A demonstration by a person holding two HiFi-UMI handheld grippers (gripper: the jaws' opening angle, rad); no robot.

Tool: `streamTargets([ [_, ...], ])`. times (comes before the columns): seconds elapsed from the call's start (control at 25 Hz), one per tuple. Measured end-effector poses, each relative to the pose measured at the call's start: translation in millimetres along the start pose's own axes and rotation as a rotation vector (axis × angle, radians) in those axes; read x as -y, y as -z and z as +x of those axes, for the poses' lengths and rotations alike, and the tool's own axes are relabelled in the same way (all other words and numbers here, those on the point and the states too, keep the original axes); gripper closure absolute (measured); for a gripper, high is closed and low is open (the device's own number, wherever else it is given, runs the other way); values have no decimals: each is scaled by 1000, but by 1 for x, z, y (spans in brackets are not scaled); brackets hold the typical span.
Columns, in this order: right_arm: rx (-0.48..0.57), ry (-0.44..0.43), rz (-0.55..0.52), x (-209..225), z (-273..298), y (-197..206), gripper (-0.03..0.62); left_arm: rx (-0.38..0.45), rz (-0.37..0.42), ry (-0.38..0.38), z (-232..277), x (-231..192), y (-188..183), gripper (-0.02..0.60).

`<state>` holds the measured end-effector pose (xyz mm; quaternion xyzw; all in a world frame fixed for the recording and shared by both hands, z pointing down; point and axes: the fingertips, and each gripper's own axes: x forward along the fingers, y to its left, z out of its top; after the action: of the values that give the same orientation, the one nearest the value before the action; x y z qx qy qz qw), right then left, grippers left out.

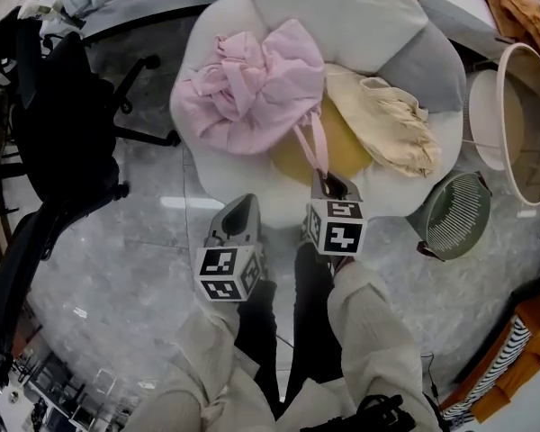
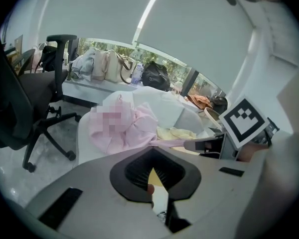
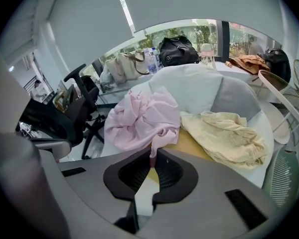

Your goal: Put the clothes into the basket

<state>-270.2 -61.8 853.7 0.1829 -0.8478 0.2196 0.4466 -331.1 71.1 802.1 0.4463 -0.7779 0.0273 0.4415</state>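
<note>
A crumpled pink garment (image 1: 252,88) (image 3: 144,118) (image 2: 134,128) lies on the left of a white petal-shaped seat (image 1: 360,16). A narrow pink strip (image 1: 313,147) runs from it down to my right gripper (image 1: 328,185) (image 3: 153,158), which is shut on the strip's end. A cream garment (image 1: 391,124) (image 3: 224,133) lies on the seat's right side. My left gripper (image 1: 246,207) (image 2: 152,183) hangs beside the right one at the seat's near edge, jaws together, with no cloth seen in them. A tall round basket (image 1: 531,124) stands at the right.
A yellow cushion (image 1: 342,147) sits under the clothes at the seat's centre. A green mesh bin (image 1: 456,212) stands between seat and basket. A black office chair (image 1: 63,106) stands at the left. The person's legs are below the grippers. Bags line a far bench (image 2: 109,66).
</note>
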Motion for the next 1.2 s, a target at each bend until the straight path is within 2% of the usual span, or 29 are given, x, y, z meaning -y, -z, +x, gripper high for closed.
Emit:
streamTargets([
  [0.32,59,16,-50,-39,-70,-49,556,58,-1,1,-69,7,-46,575],
  [0.52,151,21,-68,-68,-128,-110,557,84,50,42,-115,27,-87,575],
  [0.68,199,14,-69,-97,-181,-150,557,92,49,71,-170,38,-123,575],
  [0.8,209,4,-86,-106,-209,-163,557,120,49,76,-199,45,-140,575],
  [1.04,202,-7,-80,-120,-240,-166,557,165,-4,82,-228,45,-167,575],
  [1.2,277,-8,-62,-131,-270,-201,557,193,20,74,-240,47,-194,575],
])
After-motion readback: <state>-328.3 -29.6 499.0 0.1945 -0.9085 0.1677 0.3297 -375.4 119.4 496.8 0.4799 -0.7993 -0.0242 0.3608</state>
